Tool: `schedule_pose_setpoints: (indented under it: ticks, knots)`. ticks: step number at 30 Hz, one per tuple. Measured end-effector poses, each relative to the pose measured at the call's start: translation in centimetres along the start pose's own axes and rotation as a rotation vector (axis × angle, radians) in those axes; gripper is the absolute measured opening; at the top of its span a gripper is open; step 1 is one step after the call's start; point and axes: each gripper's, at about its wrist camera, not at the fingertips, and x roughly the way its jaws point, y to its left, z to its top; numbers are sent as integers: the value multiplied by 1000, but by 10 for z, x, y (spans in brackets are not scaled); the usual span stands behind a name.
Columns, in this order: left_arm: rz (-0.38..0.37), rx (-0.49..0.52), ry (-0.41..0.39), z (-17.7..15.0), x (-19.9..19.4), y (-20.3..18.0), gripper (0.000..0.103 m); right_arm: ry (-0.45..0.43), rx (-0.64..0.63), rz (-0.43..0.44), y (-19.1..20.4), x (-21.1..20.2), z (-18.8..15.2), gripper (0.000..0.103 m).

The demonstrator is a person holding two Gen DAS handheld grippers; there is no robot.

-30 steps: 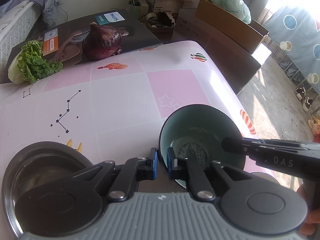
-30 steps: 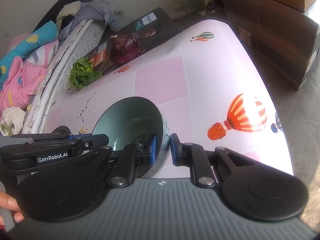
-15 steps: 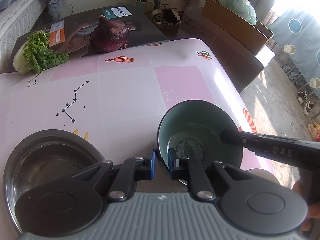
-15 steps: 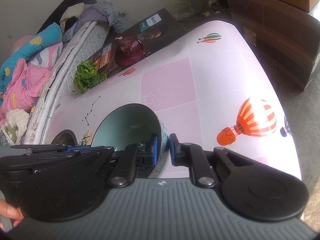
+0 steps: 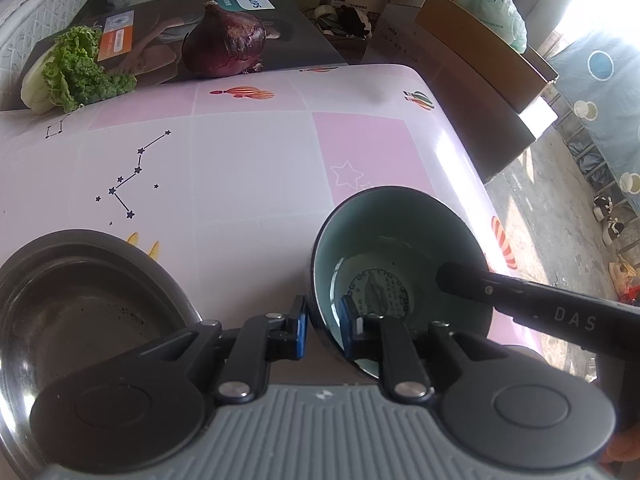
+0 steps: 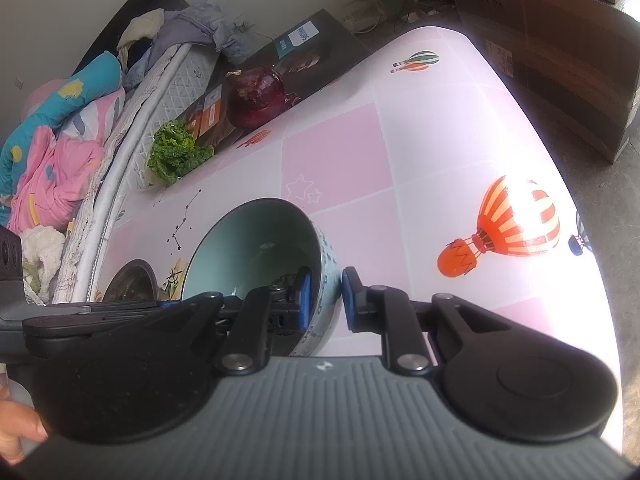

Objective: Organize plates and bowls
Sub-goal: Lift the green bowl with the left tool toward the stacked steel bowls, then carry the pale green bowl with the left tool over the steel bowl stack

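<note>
Left wrist view: left gripper (image 5: 323,330) has its jaws clamped across the near rim of the teal bowl (image 5: 394,256), one blue pad outside the wall, one inside. Bowl is tilted, mouth facing the camera, over the pink desk (image 5: 248,168) near its right edge. Right gripper (image 5: 532,300) reaches in from the right and covers part of the bowl's far-right rim. Steel bowl (image 5: 76,300) sits on the desk just left of the jaws, apart from the teal bowl. Far edge of the desk: lettuce (image 5: 76,70) and red onion (image 5: 224,46) against a dark Philips box (image 5: 296,36). Cardboard boxes (image 5: 480,52) on the floor beyond.

Right wrist view: right gripper (image 6: 323,298) jaws pinch the opposite rim of the same teal bowl (image 6: 256,248), left pad inside, right pad on the patterned outer wall. Left gripper (image 6: 92,312) body blocks the bowl's lower left. Steel bowl (image 6: 132,280) partly hidden behind it. Lettuce (image 6: 176,152) and onion (image 6: 258,96) at the far edge, bedding (image 6: 60,132) to the left. Balloon print (image 6: 508,224) on the desk to the right.

Versus 1.0 s ago: both grips unchanged, bowl still held by both. In the left view more of the steel bowl's interior shows, and the onion and lettuce sit higher in frame.
</note>
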Motion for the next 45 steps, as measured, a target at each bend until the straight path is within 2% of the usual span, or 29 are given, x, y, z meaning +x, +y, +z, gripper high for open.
schedule_pose_setpoints:
  ticks: [24, 45]
  knots:
    - [0, -15, 9, 1, -2, 4, 17, 40, 5, 11, 4, 5, -2, 20]
    - [1, -15, 19, 0, 2, 3, 19, 28, -6, -6, 6, 7, -2, 18]
